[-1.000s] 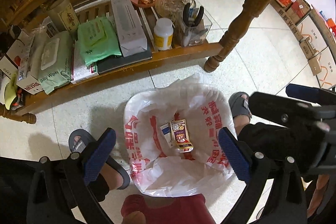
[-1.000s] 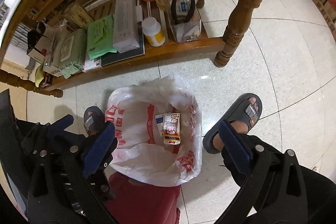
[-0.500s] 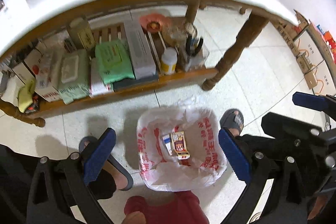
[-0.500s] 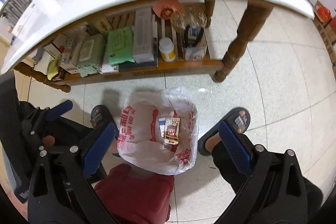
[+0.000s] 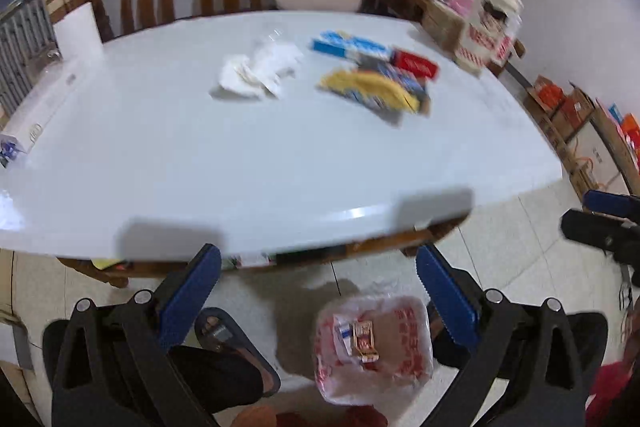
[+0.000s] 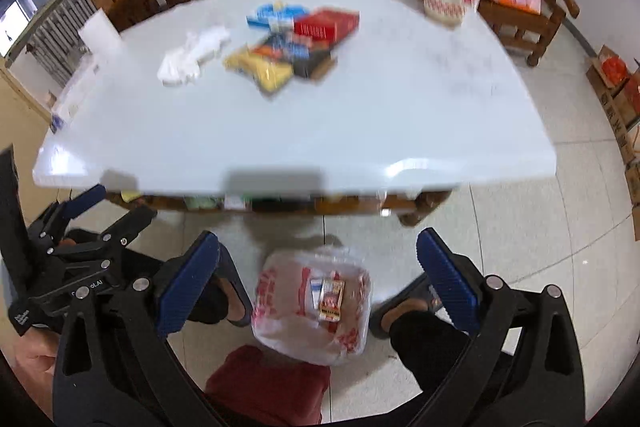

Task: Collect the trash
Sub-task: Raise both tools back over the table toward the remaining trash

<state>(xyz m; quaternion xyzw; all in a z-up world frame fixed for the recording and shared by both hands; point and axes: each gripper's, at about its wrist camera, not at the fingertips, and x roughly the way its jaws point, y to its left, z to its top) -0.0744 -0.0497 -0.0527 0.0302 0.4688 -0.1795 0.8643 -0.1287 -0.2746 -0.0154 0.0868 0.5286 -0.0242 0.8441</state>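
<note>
Trash lies in a heap on the far side of the white surface, crumpled tissue just left of it; both tools, left and right, gape empty above the lined bin on the floor, which holds two small packets

Both wrist views look down over the table, sharing it.
</note>
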